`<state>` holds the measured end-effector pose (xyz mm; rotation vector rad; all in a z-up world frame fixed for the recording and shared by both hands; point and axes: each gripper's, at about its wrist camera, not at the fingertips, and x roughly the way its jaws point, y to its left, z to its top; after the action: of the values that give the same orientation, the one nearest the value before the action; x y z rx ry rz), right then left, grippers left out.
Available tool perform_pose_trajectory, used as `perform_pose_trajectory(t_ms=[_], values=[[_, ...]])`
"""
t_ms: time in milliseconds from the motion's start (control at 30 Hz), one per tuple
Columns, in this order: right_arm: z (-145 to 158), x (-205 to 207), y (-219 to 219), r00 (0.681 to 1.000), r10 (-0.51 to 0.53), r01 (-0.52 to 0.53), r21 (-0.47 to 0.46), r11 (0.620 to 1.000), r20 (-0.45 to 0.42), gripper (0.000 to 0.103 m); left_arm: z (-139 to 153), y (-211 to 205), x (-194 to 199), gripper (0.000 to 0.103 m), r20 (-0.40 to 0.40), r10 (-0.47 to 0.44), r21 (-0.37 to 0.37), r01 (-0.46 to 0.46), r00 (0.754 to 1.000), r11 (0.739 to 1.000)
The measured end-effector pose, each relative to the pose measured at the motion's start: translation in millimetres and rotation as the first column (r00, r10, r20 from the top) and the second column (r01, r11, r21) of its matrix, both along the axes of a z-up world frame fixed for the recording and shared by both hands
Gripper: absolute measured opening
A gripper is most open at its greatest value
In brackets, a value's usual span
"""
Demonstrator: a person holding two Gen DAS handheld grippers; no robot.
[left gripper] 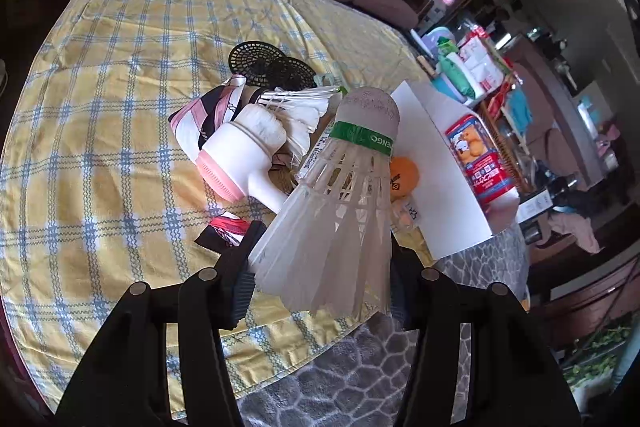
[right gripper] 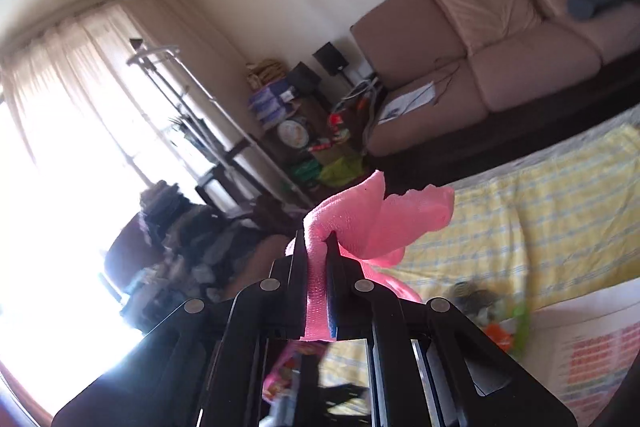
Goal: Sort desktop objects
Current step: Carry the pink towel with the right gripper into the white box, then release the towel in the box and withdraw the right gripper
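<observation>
The left gripper (left gripper: pixel 320 267) clamped a shuttlecock (left gripper: pixel 336 203) above the white box (left gripper: pixel 440 163); easing it gently over that box would spare its feathers. The right gripper (right gripper: pixel 316 247) pinched a pink cloth (right gripper: pixel 372 223), raised beyond the box.

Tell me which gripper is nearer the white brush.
Left. The left gripper, holding a shuttlecock, hovers just short of the brush; the right gripper is raised, pinching a pink cloth.

Left gripper (left gripper: pixel 320 267) clamps a shuttlecock (left gripper: pixel 336 211) above the checked cloth (left gripper: pixel 112 115), brush (left gripper: pixel 244 155) just beyond
</observation>
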<state>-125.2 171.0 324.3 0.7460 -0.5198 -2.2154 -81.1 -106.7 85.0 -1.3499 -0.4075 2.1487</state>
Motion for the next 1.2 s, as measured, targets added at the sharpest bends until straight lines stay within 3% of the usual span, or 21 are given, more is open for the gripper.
perform_pose_trajectory(t_ms=[133, 233, 333, 400, 433, 467, 500, 533, 567, 600, 700, 767, 933, 1200], values=[[-0.7, 21.7, 46.1, 0.998, -0.065, 0.068, 0.115, 0.991, -0.027, 0.006, 5.9, -2.9, 4.2, 0.051, -0.006, -0.005, 0.042, 0.005, 1.000, 0.999], [-16.5, 35.2, 75.9, 0.993, -0.110, 0.114, 0.221, 0.969, -0.028, 0.006, 14.0, -0.8, 7.3, 0.051, -0.031, -0.016, 0.048, 0.017, 0.999, 0.999], [-35.9, 41.9, 91.7, 0.991, -0.133, 0.132, 0.250, 0.959, -0.013, 0.006, 16.5, 2.1, 9.9, 0.051, -0.034, -0.020, 0.062, 0.022, 0.999, 0.998], [-55.4, 36.3, 97.5, 0.983, -0.182, 0.176, 0.314, 0.933, -0.010, 0.007, 16.8, 4.8, 11.4, 0.051, -0.035, -0.024, 0.068, 0.027, 0.999, 0.997], [-67.3, 28.9, 99.3, 0.976, -0.216, 0.203, 0.376, 0.904, -0.008, 0.010, 16.7, 6.5, 12.0, 0.051, -0.036, -0.026, 0.067, 0.029, 0.999, 0.997], [-92.4, 11.7, 98.4, 0.964, -0.266, 0.227, 0.485, 0.844, 0.011, 0.015, 16.5, 8.2, 12.8, 0.051, -0.037, -0.029, 0.064, 0.031, 0.999, 0.997], [-113.5, -1.8, 99.5, 0.952, -0.304, 0.234, 0.575, 0.784, 0.027, 0.034, 16.3, 10.0, 13.3, 0.051, -0.037, -0.031, 0.063, 0.033, 0.999, 0.997], [-136.9, -14.9, 102.3, 0.936, -0.350, 0.235, 0.655, 0.718, 0.048, 0.044, 16.4, 12.3, 13.4, 0.051, -0.036, -0.036, 0.067, 0.039, 0.999, 0.997], [-157.5, -24.9, 107.4, 0.919, -0.387, 0.226, 0.698, 0.680, 0.079, 0.041, 16.7, 14.0, 14.9, 0.051, -0.036, -0.040, 0.070, 0.042, 0.999, 0.997], [-172.5, -29.4, 115.9, 0.903, -0.416, 0.230, 0.697, 0.679, 0.108, 0.032, 17.2, 15.6, 16.3, 0.051, -0.037, -0.045, 0.070, 0.047, 0.998, 0.996], [-183.0, -19.4, 140.0, 0.884, -0.449, 0.293, 0.599, 0.745, 0.126, 0.031, 18.2, 17.9, 20.3, 0.051, -0.043, -0.056, 0.066, 0.059, 0.998, 0.996], [-183.5, -12.0, 149.2, 0.882, -0.459, 0.314, 0.595, 0.739, 0.104, 0.031, 19.2, 19.1, 21.5, 0.051, -0.045, -0.066, 0.067, 0.069, 0.997, 0.995], [-193.7, -15.2, 137.7, 0.911, -0.390, 0.226, 0.625, 0.748, 0.137, 0.044, 23.2, 24.3, 21.4, 0.051, -0.049, -0.083, 0.093, 0.087, 0.995, 0.992], [-269.7, -48.7, 104.4, 0.894, -0.411, 0.131, 0.775, 0.619, 0.177, 0.044, 24.9, 26.8, 23.0, 0.051, -0.055, -0.087, 0.095, 0.092, 0.995, 0.991]])
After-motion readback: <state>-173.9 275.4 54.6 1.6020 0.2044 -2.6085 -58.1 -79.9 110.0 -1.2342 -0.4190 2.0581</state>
